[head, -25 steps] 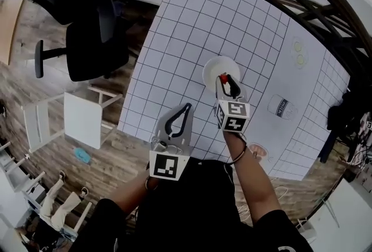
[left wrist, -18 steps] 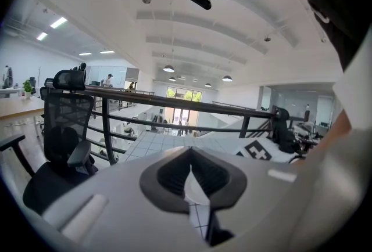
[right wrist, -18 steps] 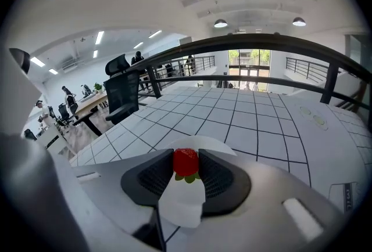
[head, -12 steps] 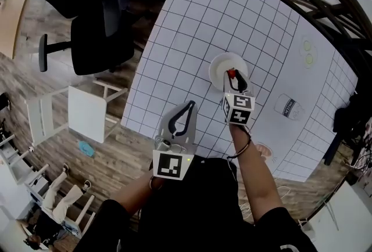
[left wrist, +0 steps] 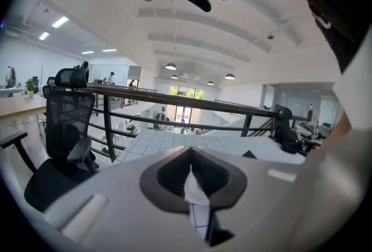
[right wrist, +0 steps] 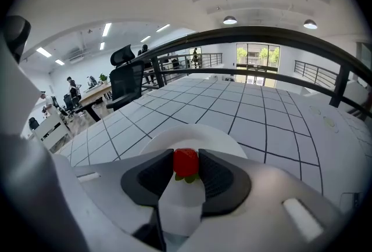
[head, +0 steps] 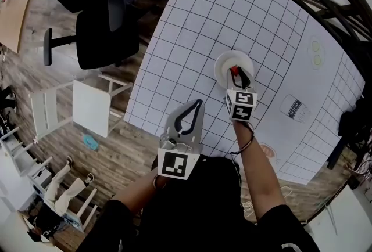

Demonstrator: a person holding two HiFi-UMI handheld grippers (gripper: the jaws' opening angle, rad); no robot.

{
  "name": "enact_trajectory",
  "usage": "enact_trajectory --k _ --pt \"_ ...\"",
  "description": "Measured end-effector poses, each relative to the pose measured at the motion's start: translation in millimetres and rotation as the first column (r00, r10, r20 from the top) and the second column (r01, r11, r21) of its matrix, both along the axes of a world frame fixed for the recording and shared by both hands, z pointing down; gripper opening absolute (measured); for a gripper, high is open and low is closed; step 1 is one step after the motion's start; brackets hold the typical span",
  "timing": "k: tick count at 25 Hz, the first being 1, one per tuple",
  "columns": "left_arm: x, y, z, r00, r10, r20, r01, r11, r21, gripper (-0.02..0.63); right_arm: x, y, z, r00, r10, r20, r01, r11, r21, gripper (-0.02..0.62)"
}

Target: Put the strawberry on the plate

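Strawberry (right wrist: 186, 162) between right tool (right wrist: 187, 171) pads

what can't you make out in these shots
- Whether the strawberry touches the plate: it is held in the right gripper, so only its near side shows in that gripper's view, and it is too small in the head view.
- Print on the white labelled item: too small, head view.
- Small round item: partly behind the forearm, head view.
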State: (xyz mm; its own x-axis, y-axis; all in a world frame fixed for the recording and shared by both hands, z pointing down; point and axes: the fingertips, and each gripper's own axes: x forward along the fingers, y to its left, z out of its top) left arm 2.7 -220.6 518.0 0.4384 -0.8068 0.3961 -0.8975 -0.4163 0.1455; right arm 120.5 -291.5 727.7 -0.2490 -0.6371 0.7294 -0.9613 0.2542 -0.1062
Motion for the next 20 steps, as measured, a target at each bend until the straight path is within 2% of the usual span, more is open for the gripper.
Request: enact_trajectory --k 6,20 --pt "2 -5 2 1.0 -0.006 0.004 0.006 1.0 -0.015 0.011 -4 1 3 1.0 -0.02 -0.021 0.02 1.0 -0.009 0.133" --pt "6 1 -4 1.0 0.001 -0.014 -0.001 1.0 -0.007 0.011 -5 0 1 1.0 -0.014 0.022 0.015 0.999 -0.033 0.146"
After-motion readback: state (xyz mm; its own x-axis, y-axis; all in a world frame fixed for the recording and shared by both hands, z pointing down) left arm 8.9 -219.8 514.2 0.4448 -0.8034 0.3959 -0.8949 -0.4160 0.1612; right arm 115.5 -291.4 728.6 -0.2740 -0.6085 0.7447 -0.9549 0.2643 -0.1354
